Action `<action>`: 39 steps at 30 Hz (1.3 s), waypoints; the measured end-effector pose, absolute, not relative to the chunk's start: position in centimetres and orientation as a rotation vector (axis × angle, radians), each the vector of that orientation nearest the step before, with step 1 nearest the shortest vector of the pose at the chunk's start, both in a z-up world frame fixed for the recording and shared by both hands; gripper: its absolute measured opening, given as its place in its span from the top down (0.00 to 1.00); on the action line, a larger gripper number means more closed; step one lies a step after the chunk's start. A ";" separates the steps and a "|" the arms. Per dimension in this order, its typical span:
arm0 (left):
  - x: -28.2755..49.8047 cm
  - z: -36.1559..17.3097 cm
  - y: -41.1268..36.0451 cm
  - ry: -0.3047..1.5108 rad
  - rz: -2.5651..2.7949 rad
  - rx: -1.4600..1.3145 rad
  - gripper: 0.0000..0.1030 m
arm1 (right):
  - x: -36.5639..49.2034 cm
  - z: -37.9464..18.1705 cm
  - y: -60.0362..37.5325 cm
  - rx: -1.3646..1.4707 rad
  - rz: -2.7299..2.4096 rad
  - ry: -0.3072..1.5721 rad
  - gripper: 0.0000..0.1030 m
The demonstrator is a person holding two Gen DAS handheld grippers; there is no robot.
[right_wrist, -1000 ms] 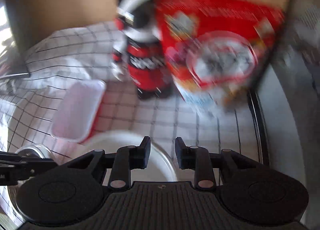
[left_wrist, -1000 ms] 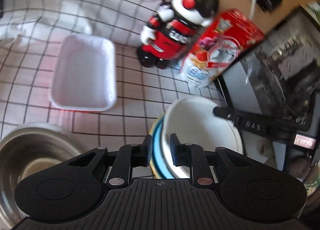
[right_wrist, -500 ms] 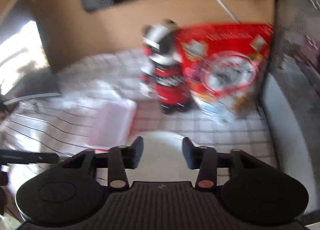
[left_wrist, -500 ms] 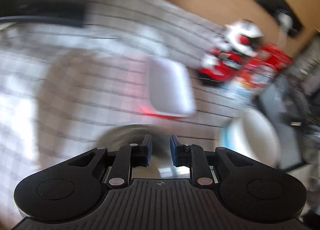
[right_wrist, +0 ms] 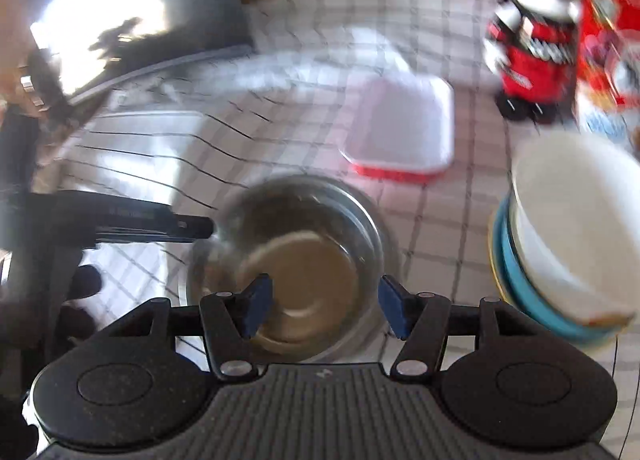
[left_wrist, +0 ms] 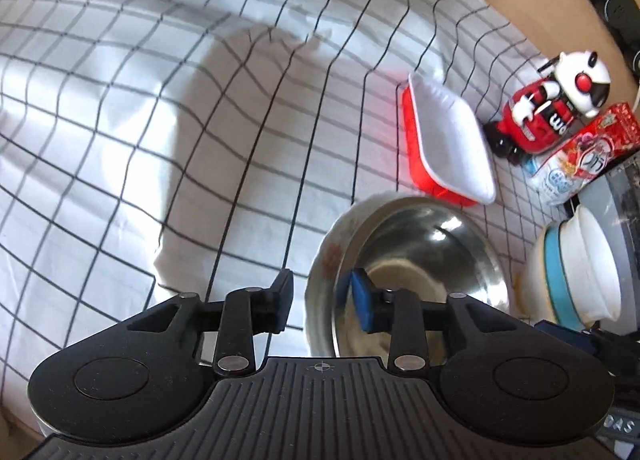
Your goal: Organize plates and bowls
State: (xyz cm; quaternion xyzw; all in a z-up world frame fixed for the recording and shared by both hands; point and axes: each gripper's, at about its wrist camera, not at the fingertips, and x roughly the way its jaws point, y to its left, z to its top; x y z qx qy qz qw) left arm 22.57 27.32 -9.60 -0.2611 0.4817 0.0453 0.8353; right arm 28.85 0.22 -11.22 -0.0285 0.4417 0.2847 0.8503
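Observation:
A steel bowl (left_wrist: 424, 256) sits inside a white dish with a flowered rim (left_wrist: 325, 260) on the checked cloth. My left gripper (left_wrist: 322, 300) straddles their left rim, one finger inside the steel bowl and one outside; its jaws are opening and the pads do not press. In the blurred right wrist view, my right gripper (right_wrist: 326, 310) hovers over the near side of the steel bowl (right_wrist: 304, 256), jaws opening, nothing gripped. A white bowl (right_wrist: 576, 215) stacked on a blue plate (right_wrist: 520, 280) stands to the right. The white bowl (left_wrist: 592, 268) also shows in the left wrist view.
A white tray with a red base (left_wrist: 448, 143) lies behind the steel bowl. A red toy figure (left_wrist: 552, 111) and a red snack bag (left_wrist: 588, 155) stand at the back right. A dark flat device (right_wrist: 120, 19) lies at the back left. The checked cloth (left_wrist: 160, 139) spreads leftward.
Both grippers have swung left, away from the white bowl stack and over to the steel bowl. Both sets of jaws have widened.

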 end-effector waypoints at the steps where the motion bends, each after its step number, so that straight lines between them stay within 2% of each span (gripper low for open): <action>1: 22.7 -10.0 27.4 1.027 0.091 -0.552 0.62 | 28.9 -11.7 0.2 -0.054 0.578 0.937 0.43; 5: 23.3 -11.2 27.3 1.064 0.058 -0.543 0.60 | 28.9 -13.7 -0.2 0.005 0.502 0.991 0.43; 7: 23.8 -11.9 27.1 1.088 0.044 -0.539 0.63 | 29.0 -14.6 -0.3 0.028 0.482 1.023 0.43; 15: 25.2 -12.7 26.6 1.136 -0.021 -0.558 0.64 | 30.3 -18.0 0.1 0.180 0.524 1.137 0.43; 28: 28.6 -12.1 24.9 1.139 -0.037 -0.476 0.64 | 33.3 -18.0 -0.6 0.202 0.484 1.084 0.46; 39: 28.8 -11.8 23.9 1.140 -0.039 -0.430 0.65 | 31.7 -17.4 -0.9 0.142 0.487 1.054 0.46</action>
